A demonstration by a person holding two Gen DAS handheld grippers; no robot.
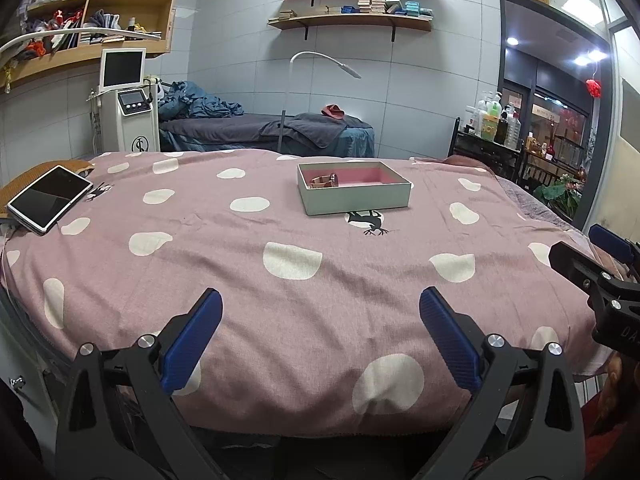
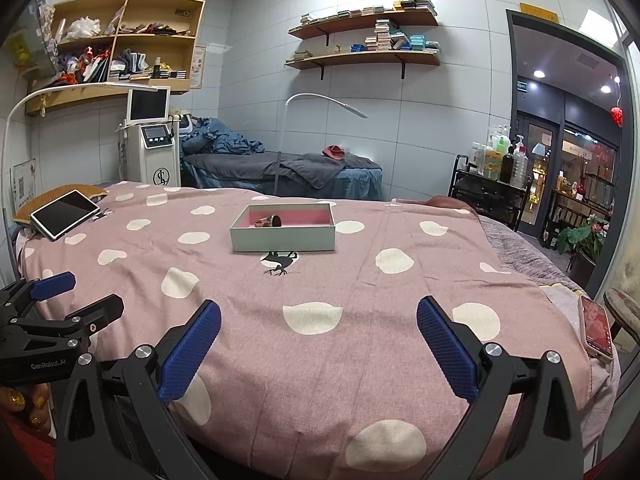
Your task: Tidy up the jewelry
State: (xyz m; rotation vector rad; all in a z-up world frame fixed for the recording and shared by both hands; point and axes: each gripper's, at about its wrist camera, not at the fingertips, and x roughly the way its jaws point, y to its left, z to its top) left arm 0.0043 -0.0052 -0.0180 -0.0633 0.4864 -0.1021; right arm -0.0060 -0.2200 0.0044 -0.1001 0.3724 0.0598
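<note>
Room: tiled treatment room; a bed with a pink spotted cover (image 1: 248,264) is seen as the work surface, wall shelves far behind.
Left wrist view: the left gripper (image 1: 320,304) is held released, jaws wide apart, near the bed's near edge, nothing grasped. The open box (image 1: 356,200) is set far ahead, slightly right; jewelry (image 1: 325,181) is seen in its far-left corner. A tablet (image 1: 48,197) lies far left.
Right wrist view: the right gripper (image 2: 318,314) is likewise spread and empty; the box is seen ahead-left, a phone (image 2: 596,330) at the right edge.
Step advice: no loose jewelry is seen outside the box; a slow approach over the rim is judged best.
</note>
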